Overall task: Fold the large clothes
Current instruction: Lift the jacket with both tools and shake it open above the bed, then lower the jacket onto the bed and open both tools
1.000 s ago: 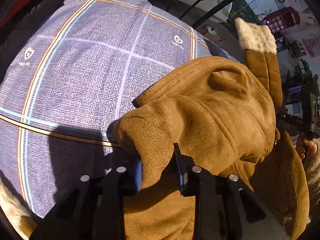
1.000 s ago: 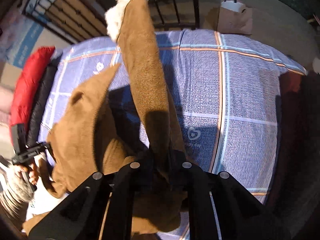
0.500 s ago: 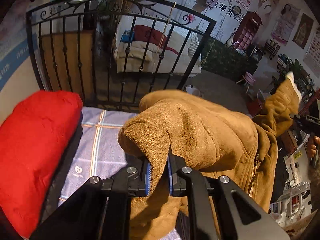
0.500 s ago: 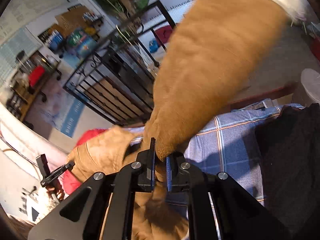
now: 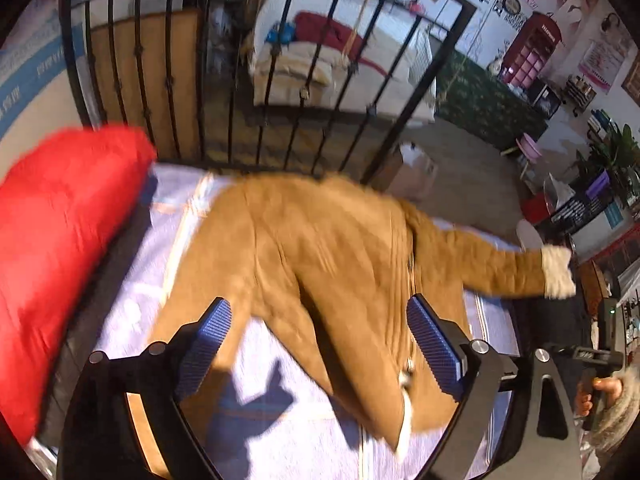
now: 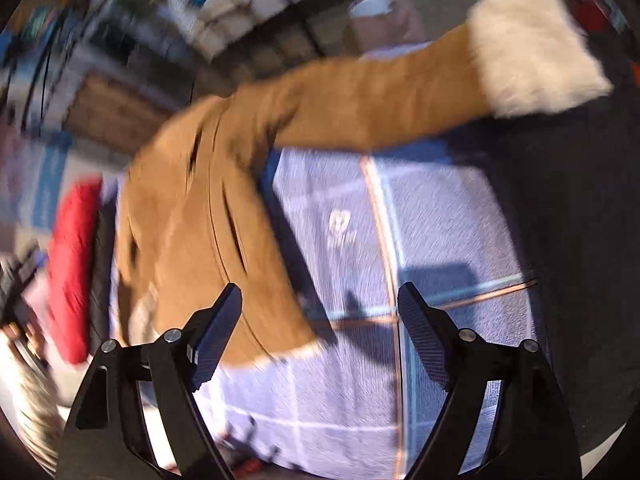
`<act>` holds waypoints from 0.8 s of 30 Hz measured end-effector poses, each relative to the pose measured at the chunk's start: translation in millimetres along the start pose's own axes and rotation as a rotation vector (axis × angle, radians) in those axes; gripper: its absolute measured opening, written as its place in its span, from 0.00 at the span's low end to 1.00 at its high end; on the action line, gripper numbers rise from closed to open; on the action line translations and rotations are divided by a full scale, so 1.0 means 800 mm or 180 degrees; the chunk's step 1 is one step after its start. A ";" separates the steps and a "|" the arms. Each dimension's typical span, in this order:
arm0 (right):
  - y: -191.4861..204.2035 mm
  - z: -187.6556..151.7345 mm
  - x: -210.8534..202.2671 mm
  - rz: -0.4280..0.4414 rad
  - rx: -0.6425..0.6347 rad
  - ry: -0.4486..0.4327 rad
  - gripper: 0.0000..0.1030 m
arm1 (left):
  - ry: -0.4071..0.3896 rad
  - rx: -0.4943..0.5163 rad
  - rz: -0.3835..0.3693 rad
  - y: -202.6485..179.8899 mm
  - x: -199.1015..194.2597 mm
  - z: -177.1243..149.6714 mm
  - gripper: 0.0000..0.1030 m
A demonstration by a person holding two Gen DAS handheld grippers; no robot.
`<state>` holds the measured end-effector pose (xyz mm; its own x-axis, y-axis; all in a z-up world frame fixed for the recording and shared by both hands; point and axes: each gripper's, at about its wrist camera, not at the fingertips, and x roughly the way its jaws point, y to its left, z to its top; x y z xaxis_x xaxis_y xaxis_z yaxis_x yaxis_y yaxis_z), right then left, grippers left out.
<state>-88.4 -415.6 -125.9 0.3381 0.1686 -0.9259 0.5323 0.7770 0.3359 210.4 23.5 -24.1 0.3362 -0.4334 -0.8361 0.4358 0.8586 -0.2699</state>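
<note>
Coat [image 5: 304, 248] of brown suede spread over checked bed cover [image 5: 280, 432], fleece cuff [image 6: 532, 48] toward its far edge, left gripper [image 5: 320, 352] and right gripper [image 6: 320, 336] opening (nothing between the fingers).

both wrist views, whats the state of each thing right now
brown coat: released, spread on the bed, blurred
right sleeve: stretched out sideways, fleece cuff at its end
left gripper: jaws opening, nothing pinched
right gripper: jaws opening, nothing pinched
red pillow: lying at the bed's edge
checked bedsheet: flat under the coat

Red pillow [image 5: 60, 248] flanking open bedspread [image 6: 440, 220]
</note>
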 end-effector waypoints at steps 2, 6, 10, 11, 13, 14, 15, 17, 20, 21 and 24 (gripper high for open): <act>0.021 -0.025 0.027 -0.0055 -0.0251 0.0071 0.78 | 0.0208 -0.0076 0.0032 -0.001 0.019 -0.038 0.85; 0.062 -0.038 0.081 -0.0066 -0.0479 0.0187 0.78 | 0.0483 -0.0256 0.0152 0.001 0.042 -0.113 0.85; 0.073 -0.045 0.153 -0.0651 -0.0641 0.0304 0.76 | 0.0673 -0.0398 0.0244 0.002 0.045 -0.183 0.85; 0.068 -0.049 0.166 -0.0578 -0.0533 0.0407 0.68 | 0.0709 -0.0403 0.0283 0.001 0.044 -0.196 0.85; 0.072 -0.054 0.170 -0.0198 -0.0371 0.0563 0.13 | 0.0728 -0.0383 0.0363 0.000 0.039 -0.218 0.85; 0.079 -0.058 0.162 -0.0141 -0.0385 0.0544 0.12 | 0.0728 -0.0372 0.0381 0.000 0.036 -0.226 0.85; 0.086 -0.060 0.153 -0.0067 -0.0419 0.0543 0.10 | 0.0729 -0.0363 0.0396 0.000 0.033 -0.234 0.85; 0.095 -0.064 0.113 0.0451 -0.0285 0.0536 0.09 | 0.0731 -0.0355 0.0436 0.003 0.027 -0.240 0.85; 0.091 -0.050 0.017 0.1064 -0.0079 0.0233 0.09 | 0.0675 -0.0385 0.0447 0.007 0.019 -0.237 0.85; 0.082 -0.043 -0.017 0.1221 0.0032 0.0119 0.08 | 0.0639 -0.0396 0.0434 0.007 0.016 -0.233 0.85; 0.048 -0.014 -0.102 0.1380 0.0173 -0.0316 0.07 | 0.0562 -0.0344 0.0398 0.003 0.013 -0.222 0.85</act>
<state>-104.5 -392.6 -39.8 0.6105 0.4105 -0.6773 0.3642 0.6140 0.7003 66.6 69.8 -118.1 0.2264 -0.2756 -0.9342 0.3051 0.9309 -0.2007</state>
